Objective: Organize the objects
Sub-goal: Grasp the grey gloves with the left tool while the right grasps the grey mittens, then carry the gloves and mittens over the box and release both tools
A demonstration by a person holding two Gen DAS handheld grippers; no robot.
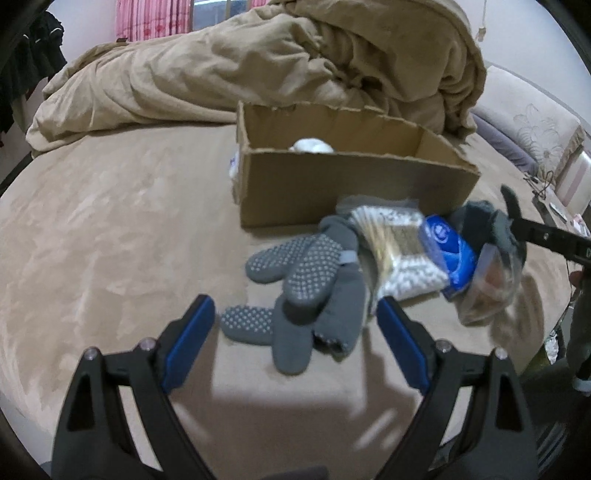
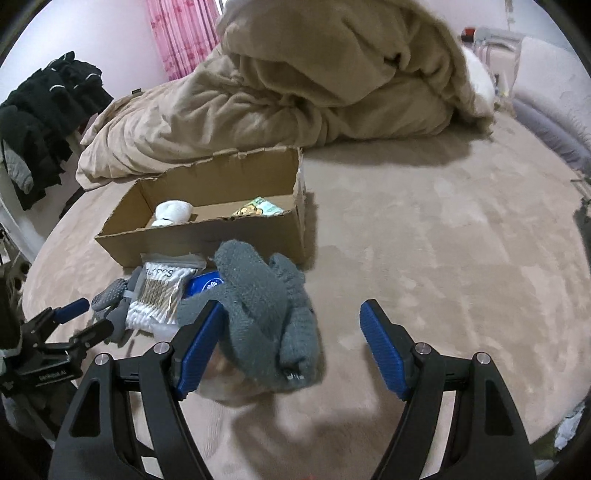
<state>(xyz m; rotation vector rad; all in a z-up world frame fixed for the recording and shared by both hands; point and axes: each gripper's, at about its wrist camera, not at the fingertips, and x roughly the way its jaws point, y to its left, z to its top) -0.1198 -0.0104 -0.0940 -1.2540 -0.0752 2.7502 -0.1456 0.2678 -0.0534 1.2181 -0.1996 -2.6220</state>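
Observation:
An open cardboard box (image 1: 332, 192) stands on the bed; in the right wrist view (image 2: 207, 236) it holds a white roll (image 2: 171, 212) and a printed packet (image 2: 258, 208). In front lie grey dotted gloves (image 1: 303, 284), a bag of cotton swabs (image 1: 391, 254) and a blue packet (image 1: 448, 251). My left gripper (image 1: 295, 347) is open just before the gloves. My right gripper (image 2: 291, 347) is open; a grey knit glove (image 2: 266, 314) lies against its left finger, over a blurred clear container (image 1: 487, 291).
A crumpled tan duvet (image 1: 258, 66) is piled behind the box. Dark clothes (image 2: 40, 122) hang at the left. Pink curtains (image 2: 181, 33) are at the back. A headboard (image 1: 535, 125) and cables are at the right edge.

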